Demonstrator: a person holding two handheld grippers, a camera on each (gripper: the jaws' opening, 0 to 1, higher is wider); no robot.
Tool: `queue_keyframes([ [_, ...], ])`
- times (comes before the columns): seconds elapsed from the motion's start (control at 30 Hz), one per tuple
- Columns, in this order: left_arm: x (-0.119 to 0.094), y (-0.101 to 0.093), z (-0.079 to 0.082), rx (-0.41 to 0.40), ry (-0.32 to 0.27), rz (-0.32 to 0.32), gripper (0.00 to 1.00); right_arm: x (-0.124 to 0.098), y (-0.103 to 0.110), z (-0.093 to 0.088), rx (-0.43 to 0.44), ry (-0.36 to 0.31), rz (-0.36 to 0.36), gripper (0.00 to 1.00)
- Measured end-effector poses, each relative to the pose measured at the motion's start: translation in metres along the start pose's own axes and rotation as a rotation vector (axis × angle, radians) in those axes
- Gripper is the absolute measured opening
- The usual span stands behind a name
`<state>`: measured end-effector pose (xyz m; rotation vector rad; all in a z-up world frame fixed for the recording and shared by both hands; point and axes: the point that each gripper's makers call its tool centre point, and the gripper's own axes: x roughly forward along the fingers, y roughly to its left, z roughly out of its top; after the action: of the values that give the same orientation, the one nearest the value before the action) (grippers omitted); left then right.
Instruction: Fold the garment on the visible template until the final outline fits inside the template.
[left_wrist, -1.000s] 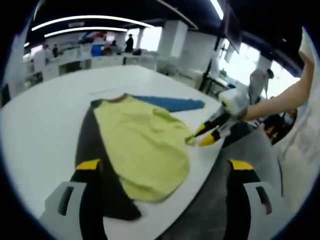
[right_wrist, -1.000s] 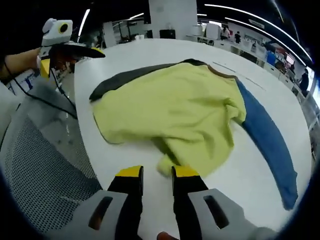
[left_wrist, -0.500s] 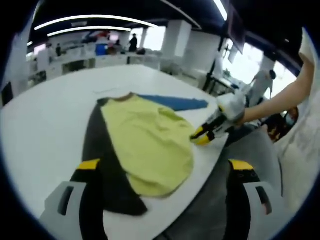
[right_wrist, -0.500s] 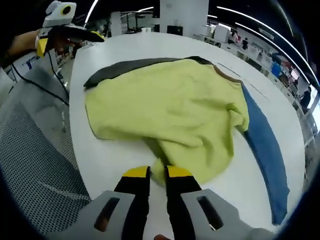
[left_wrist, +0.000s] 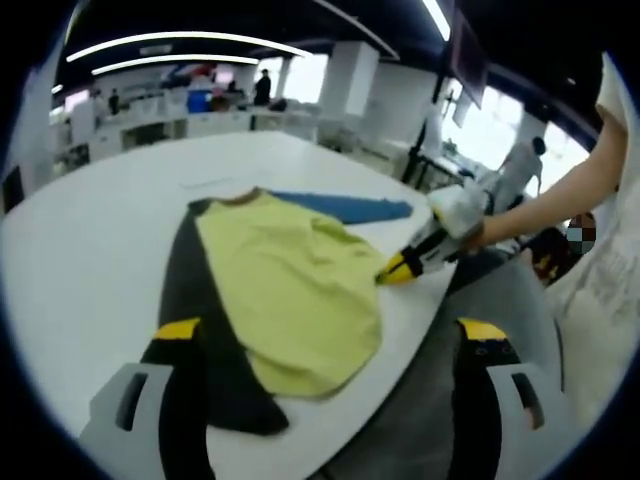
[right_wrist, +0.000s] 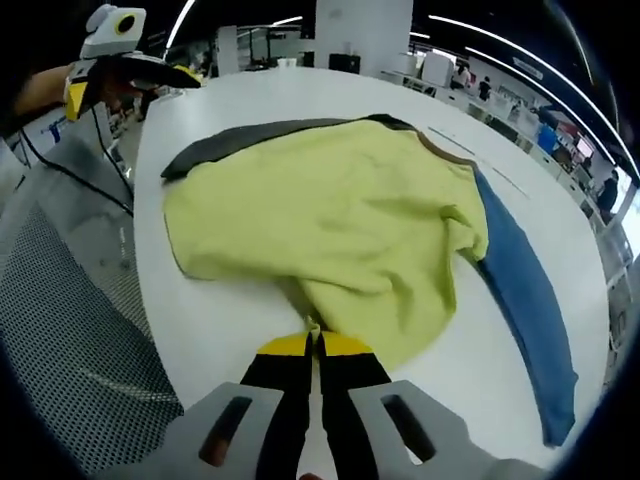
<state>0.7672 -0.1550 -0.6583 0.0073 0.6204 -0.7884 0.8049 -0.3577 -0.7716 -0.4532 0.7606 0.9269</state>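
1. Reaching in low from the table's near edge, the right gripper (right_wrist: 312, 345) has its yellow-tipped jaws pressed together on a small tuck of the shirt's (right_wrist: 330, 215) edge; we see the pinched cloth rise just ahead of the tips.
2. In the left gripper view we see that same gripper (left_wrist: 400, 268) at the shirt's right edge, held by a person's bare forearm (left_wrist: 570, 195) stretched in from the right.
3. The left gripper (left_wrist: 325, 335) hangs over the near end of the table (left_wrist: 90, 260) with its jaws spread wide and nothing between them; one jaw sits over the dark panel, the other off the table's edge.
4. In the right gripper view we see the left gripper (right_wrist: 135, 70) at upper left, beyond the table's far rim and well apart from the shirt, held in a hand (right_wrist: 40, 90).
5. The shirt lies on the white table, yellow-green, mostly flat, with soft wrinkles and a ridge of folded cloth running toward the pinched spot.
6. A dark grey panel (left_wrist: 195, 300) shows along one long side of the shirt and a blue strip (right_wrist: 525, 300) along the other; we cannot tell whether these are template or garment.
7. The shirt's brown-edged collar (right_wrist: 440, 148) points away from the right gripper.
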Motion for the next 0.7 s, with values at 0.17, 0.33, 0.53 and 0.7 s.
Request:
queue_keyframes([
  [0.17,0.0,0.001,-0.002,-0.019,-0.007,0.0,0.99,-0.021,0.001,0.009,0.026,-0.06,0.052,0.02],
  [0.33,0.002,-0.002,-0.004,-0.017,-0.003,-0.005,0.99,-0.046,0.009,0.015,0.019,-0.112,0.164,0.02],
  [0.53,0.003,-0.007,-0.004,-0.016,-0.004,-0.012,0.99,-0.067,0.014,0.011,0.08,-0.127,0.221,0.02],
  [0.7,0.002,-0.006,-0.005,-0.014,0.0,-0.009,0.99,-0.079,0.035,0.01,0.059,-0.145,0.289,0.02],
])
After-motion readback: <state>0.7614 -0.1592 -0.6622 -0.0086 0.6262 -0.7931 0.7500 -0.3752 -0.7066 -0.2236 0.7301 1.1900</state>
